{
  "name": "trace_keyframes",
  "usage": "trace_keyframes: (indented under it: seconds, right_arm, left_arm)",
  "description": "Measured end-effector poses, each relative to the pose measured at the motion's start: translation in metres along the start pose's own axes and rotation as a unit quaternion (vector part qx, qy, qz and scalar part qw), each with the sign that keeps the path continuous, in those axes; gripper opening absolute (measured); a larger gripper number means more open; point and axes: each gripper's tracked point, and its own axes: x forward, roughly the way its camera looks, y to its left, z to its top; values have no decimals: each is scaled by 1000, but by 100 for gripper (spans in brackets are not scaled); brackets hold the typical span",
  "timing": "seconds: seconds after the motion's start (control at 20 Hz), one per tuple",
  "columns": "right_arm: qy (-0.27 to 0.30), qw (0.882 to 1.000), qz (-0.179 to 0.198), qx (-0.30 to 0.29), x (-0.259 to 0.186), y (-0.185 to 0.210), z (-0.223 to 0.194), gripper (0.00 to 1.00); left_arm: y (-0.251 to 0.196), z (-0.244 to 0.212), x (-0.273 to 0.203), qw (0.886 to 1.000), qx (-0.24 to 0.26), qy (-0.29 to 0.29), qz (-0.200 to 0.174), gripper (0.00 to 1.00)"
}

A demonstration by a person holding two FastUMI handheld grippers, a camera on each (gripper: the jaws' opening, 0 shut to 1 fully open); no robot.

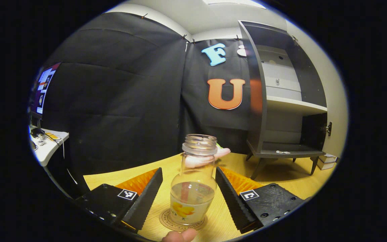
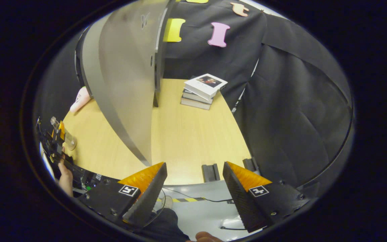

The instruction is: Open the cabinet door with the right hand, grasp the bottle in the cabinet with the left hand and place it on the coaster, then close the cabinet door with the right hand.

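The bottle (image 1: 193, 181) stands upright on the round coaster (image 1: 183, 220), directly ahead of the left gripper (image 1: 189, 195) and between its two fingers (image 1: 148, 196). Those fingers are spread wide, with a clear gap on each side of the glass, so neither one touches it. The bottle is clear, lidless, with a yellow print low on its side. The coaster lies flat on the wooden table (image 1: 281, 181).

Beyond the bottle and to the gripper's right, the cabinet (image 1: 291, 104) stands on the table with its door (image 1: 255, 97) swung open, its bottom shelf bare of bottles. A pale pink thing shows just behind the bottle's neck; through the glass it is hard to tell what it is.

The right gripper (image 2: 195, 193) hangs wide apart and holds nothing. Ahead of it and to its left the open cabinet door (image 2: 126, 84) stands edge-on. Further ahead lies a stack of books (image 2: 202, 90) on the table (image 2: 186, 141). Far to its left the bottle (image 2: 66, 137) sits with the left gripper (image 2: 54, 141) around it.
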Motion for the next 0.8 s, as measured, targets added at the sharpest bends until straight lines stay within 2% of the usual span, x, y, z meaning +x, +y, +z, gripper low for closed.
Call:
trace_keyframes:
  seconds: [0.2, 0.35, 0.55, 0.8]
  right_arm:
    - [3, 1000, 3, 8, 4, -6, -7, 100]
    - [-2, 1000, 10, 17, 4, -5, -11, 100]
    - [6, 999, 24, 46, 10, -4, -25, 100]
    - [-23, 999, 18, 46, 10, -7, -13, 100]
  left_arm:
    - [-14, 12, -7, 999, -8, -5, -34, 95]
    - [-12, 32, -9, 999, 19, -22, -39, 95]
    - [-13, 59, -19, 998, 29, -30, -50, 95]
    - [-13, 124, -36, 996, 41, -48, -59, 95]
